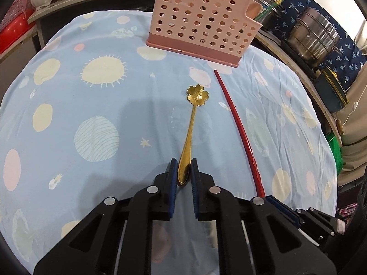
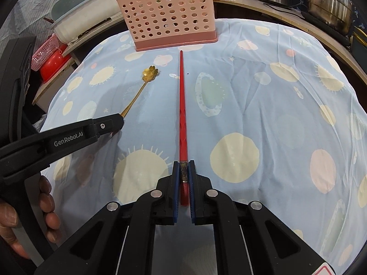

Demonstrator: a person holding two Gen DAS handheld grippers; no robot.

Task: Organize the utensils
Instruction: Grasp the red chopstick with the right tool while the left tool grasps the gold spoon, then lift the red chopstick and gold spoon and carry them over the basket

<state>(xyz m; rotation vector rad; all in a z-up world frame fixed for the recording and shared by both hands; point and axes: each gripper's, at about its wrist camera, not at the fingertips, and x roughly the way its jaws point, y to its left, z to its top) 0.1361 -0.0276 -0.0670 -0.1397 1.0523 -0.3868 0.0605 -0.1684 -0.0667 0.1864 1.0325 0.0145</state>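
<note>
My left gripper (image 1: 184, 168) is squeezed on the end of the gold spoon (image 1: 191, 128), and my right gripper (image 2: 184, 170) is squeezed on the end of the red chopstick (image 2: 182, 114). Both lie on a blue cloth (image 1: 91, 96) with suns, stars and planets, pointing at the pink basket (image 1: 201, 20) at the far edge. Shiny metal pots (image 1: 314, 34) sit on a shelf to the right, and a red bowl (image 2: 51, 65) sits to the left.

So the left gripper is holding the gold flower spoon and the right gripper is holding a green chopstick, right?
Almost. The chopstick is red, not green; the right wrist view shows it clearly, with the right gripper shut on its thick end. The rest is right: the left gripper is holding the gold flower spoon by its handle.
</note>
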